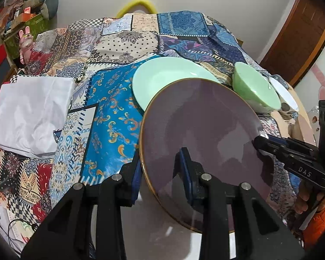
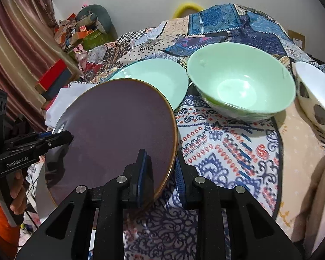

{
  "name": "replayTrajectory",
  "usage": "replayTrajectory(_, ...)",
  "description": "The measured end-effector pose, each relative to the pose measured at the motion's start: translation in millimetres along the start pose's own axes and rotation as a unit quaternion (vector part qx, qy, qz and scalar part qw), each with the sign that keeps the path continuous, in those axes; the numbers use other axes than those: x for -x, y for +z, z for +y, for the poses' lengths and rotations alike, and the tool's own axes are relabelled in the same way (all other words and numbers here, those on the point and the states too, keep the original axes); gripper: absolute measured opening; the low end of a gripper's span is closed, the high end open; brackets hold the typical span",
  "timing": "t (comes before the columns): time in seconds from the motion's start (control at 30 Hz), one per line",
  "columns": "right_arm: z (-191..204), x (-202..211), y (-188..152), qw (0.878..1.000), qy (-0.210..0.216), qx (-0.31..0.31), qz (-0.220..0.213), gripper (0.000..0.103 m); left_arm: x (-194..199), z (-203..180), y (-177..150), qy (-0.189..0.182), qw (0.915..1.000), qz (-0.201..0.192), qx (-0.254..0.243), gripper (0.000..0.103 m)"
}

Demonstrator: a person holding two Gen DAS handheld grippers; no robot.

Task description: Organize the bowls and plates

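Left tongs (image 1: 162, 173) and right tongs (image 2: 160, 171) pinching purple plate (image 1: 205, 125) – tilted, opposite rims

Both wrist views closely share purple plate (image 1: 205, 125)

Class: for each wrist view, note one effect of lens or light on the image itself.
Left wrist view: fisheye bends the patterned tablecloth into a dome, corners vignetted black; shadowy reflections cross the round purple gold-rimmed plate. Right wrist view: glare spots gleam inside the pale green ceramic bowl; its near rim smears.

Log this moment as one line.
left hand-held gripper: shut on round purple gold-rimmed plate | right hand-held gripper: same plate | plate: lifted, tilted
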State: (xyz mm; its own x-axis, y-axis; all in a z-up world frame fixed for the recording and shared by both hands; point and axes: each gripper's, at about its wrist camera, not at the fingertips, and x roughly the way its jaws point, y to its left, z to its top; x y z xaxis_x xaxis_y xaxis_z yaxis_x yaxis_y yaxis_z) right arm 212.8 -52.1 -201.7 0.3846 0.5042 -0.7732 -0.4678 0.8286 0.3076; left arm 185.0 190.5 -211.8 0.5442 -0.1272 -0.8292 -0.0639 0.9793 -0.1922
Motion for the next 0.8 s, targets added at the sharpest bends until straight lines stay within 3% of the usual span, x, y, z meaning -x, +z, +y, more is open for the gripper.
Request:
replayTrajectory(0.33,-8.2,34.8,-14.6,1.0,-0.006,-0.005,-0.018,0.023,27.2,-32.8,-11.6,-0.01,0.9998,-0.013,-0.014,0.032)
replayTrajectory(0.8,-25.1,81.9,-40.6,0.999,-0.016,-0.015,-0.044,0.023,49.0,-83.3,-33.9,-0.023,0.9996,0.002,-0.016,0.032)
